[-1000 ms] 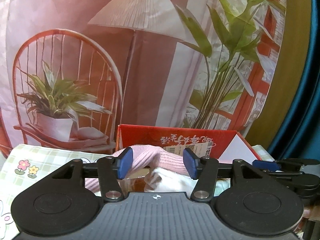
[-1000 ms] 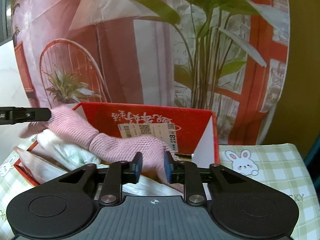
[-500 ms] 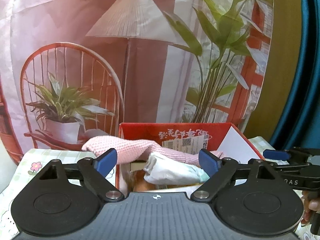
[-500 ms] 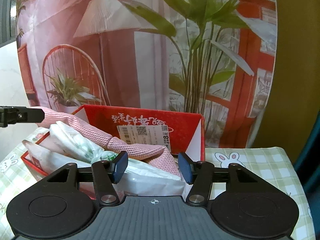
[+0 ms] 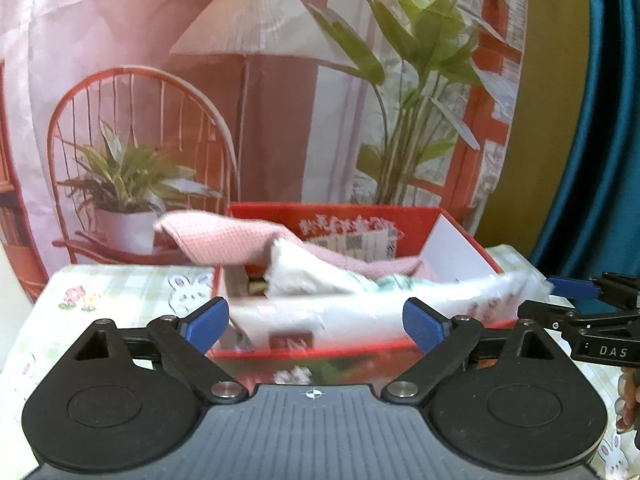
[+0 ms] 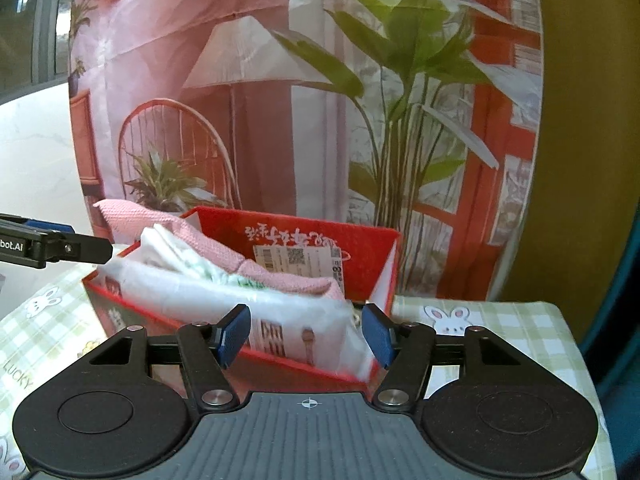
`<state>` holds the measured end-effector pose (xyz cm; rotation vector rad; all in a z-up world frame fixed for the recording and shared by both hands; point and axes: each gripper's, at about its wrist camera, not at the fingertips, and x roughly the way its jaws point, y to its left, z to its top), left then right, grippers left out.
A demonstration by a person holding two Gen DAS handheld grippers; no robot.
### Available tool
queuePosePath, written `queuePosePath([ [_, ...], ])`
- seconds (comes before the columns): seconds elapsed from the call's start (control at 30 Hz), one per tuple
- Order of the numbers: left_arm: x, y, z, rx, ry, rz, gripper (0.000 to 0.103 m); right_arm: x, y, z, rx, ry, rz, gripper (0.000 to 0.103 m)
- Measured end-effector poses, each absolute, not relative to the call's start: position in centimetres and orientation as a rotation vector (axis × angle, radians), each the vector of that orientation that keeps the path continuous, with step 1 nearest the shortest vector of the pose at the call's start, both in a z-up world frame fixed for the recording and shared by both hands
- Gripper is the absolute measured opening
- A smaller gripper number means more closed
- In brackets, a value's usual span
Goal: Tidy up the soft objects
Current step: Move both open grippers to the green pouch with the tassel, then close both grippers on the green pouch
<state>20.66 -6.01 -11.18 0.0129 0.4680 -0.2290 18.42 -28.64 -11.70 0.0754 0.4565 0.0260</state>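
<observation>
Right wrist: pink knit cloth [image 6: 208,248] draped over red box [image 6: 360,258]

A table covered with a pale green checked cloth [image 6: 500,320] printed with white rabbits and small flowers. A red cardboard box [image 6: 360,256] sits directly on the cloth, near the table's back edge, with printed cloth showing on both sides.

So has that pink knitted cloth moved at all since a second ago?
Yes. The pink cloth was pinched between the right gripper's pads, near the camera; now it lies draped across the red box, one end hanging over the far left corner. The jaws are opening, empty.
</observation>
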Motion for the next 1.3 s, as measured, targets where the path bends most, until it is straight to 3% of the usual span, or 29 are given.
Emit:
queuePosePath([
  [0.63, 19.2, -9.0, -17.2, -0.004, 0.630, -0.324, 0.095, 13.4, -31.5, -21.9, 0.087, 0.747, 0.012, 0.061],
  [1.03, 19.0, -8.9, -18.9, -0.050, 0.691, -0.366, 0.094, 15.0, -27.4, -22.7, 0.119, 0.759, 0.172, 0.059],
  [1.3, 18.5, -8.4, -21.0, -0.124, 0.764, -0.409, 0.083, 16.8, -21.8, -22.6, 0.116, 0.747, 0.292, 0.059],
])
